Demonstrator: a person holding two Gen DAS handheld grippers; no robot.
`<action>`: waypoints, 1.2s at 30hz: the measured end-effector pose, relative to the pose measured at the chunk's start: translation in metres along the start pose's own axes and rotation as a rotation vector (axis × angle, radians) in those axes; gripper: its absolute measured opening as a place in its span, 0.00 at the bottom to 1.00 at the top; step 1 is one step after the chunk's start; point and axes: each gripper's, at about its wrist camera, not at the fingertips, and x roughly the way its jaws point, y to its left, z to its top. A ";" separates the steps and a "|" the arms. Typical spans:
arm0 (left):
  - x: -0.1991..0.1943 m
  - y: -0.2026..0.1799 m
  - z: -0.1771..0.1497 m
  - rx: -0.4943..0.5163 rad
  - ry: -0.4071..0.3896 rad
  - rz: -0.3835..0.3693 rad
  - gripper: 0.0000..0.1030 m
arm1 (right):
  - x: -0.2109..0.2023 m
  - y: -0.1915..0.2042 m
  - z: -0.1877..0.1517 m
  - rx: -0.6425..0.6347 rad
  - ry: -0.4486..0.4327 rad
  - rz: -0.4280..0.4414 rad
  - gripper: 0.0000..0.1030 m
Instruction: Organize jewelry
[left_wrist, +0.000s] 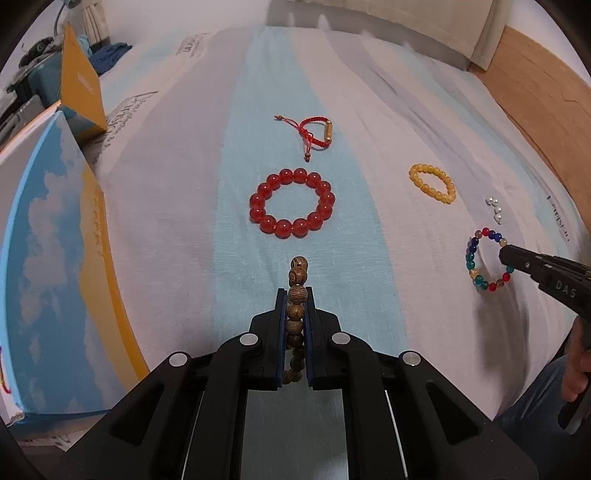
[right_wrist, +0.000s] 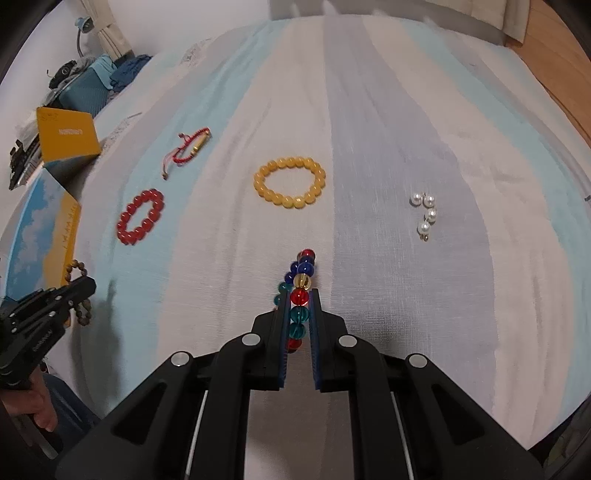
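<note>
Jaws clamped, left gripper (left_wrist: 295, 295) on the wooden bracelet (left_wrist: 297, 284), right gripper (right_wrist: 299, 299) on the multicoloured bracelet (right_wrist: 300, 291); dangling loops at six o'clock could slip free.

A bed under a blue, white and grey striped sheet (left_wrist: 221, 155); wooden floor (left_wrist: 535, 74) right, desk lamp (right_wrist: 83, 27) far left.

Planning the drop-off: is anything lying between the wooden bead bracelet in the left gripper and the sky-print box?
Nothing visible. The left gripper holds the wooden bead bracelet; only bare striped sheet separates it from the sky-print box.
</note>
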 end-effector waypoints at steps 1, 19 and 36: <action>-0.002 0.000 0.000 -0.001 -0.002 -0.001 0.07 | -0.003 0.001 0.000 0.000 -0.005 0.003 0.08; -0.033 0.000 0.008 -0.010 -0.020 -0.002 0.07 | -0.047 0.019 0.009 -0.027 -0.075 0.013 0.08; -0.068 0.000 0.017 -0.013 -0.057 -0.004 0.07 | -0.079 0.034 0.017 -0.043 -0.124 0.016 0.08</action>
